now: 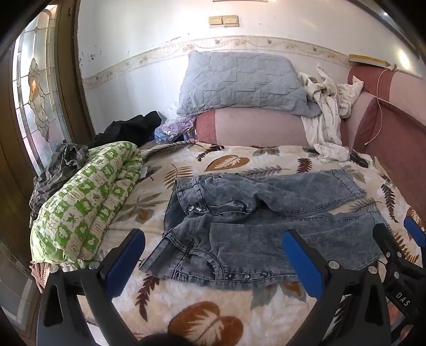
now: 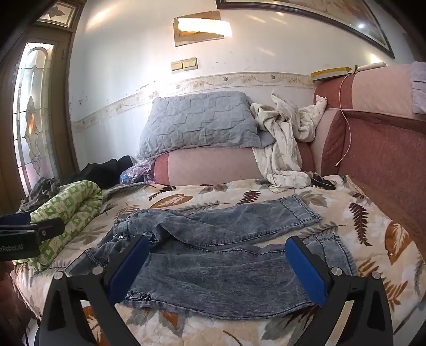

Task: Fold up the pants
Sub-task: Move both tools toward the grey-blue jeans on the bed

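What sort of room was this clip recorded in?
Likely a home bedroom or living room: jeans lie on a leaf-print blanket over a bed or sofa, with a grey pillow and rolled green quilt.

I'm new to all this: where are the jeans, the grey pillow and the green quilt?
jeans [image 1: 266, 239]: left wrist view, on the near leg.
grey pillow [image 1: 239, 82]: left wrist view, its middle.
green quilt [image 2: 72, 202]: right wrist view, on the roll's top.

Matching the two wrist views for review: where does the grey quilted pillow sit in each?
Left wrist: grey quilted pillow upper centre, leaning on the wall.
Right wrist: pillow centre-left, above the jeans.
Shared landmark: the wall switches above it.
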`<state>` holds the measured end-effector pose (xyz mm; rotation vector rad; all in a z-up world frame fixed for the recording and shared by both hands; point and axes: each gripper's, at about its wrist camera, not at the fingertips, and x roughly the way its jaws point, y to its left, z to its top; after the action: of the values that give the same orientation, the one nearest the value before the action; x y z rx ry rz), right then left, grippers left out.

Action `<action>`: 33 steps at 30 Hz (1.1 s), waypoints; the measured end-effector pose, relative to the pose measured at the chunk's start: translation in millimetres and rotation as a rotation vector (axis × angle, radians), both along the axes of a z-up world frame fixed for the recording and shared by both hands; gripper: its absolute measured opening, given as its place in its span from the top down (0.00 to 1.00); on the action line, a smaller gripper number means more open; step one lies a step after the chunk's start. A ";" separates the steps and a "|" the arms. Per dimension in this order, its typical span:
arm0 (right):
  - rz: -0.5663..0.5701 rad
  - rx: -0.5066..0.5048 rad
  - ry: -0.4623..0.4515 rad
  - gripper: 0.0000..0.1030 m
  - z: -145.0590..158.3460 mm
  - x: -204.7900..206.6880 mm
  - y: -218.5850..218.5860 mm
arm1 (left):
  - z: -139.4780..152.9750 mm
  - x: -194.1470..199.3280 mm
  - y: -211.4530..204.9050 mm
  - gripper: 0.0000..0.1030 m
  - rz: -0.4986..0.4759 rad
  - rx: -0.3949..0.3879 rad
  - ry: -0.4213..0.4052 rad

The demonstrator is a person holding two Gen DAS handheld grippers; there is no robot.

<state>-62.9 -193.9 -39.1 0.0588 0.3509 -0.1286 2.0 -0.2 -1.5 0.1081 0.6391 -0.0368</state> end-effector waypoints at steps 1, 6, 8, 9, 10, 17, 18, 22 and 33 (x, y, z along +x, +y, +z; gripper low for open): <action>0.000 0.000 0.006 0.00 -1.1 2.2 -0.3 | -0.9 1.1 -0.4 0.01 0.000 0.003 0.001; 0.000 0.004 0.025 0.00 -5.8 9.5 -2.6 | -10.8 13.8 -2.6 0.01 -0.003 0.007 0.031; -0.003 0.003 0.030 0.00 -7.0 11.2 -1.7 | -15.4 20.6 -2.9 0.01 -0.003 0.005 0.046; -0.005 0.001 0.033 0.00 -8.1 12.6 -2.5 | -17.5 24.1 -3.1 0.01 -0.004 0.004 0.052; -0.006 0.001 0.037 0.00 -9.0 13.5 -2.9 | -20.5 15.4 -4.5 0.01 -0.006 0.002 0.043; -0.016 0.013 0.070 0.00 -17.5 24.0 -8.4 | -31.8 25.6 -6.6 0.01 -0.010 0.010 0.085; -0.017 0.013 0.074 0.00 -18.3 25.5 -8.3 | -33.6 27.0 -7.0 0.01 -0.011 0.011 0.089; -0.016 0.007 0.088 0.00 -21.8 30.7 -8.3 | -38.5 33.1 -8.4 0.01 -0.017 0.018 0.115; -0.018 0.023 0.143 0.00 -22.0 54.7 -23.0 | -52.2 62.4 -5.0 0.01 -0.045 0.026 0.148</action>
<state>-8.2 -216.9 -61.2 0.0762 0.4953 -0.1468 64.4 -5.2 -53.7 0.1459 0.7855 -0.0806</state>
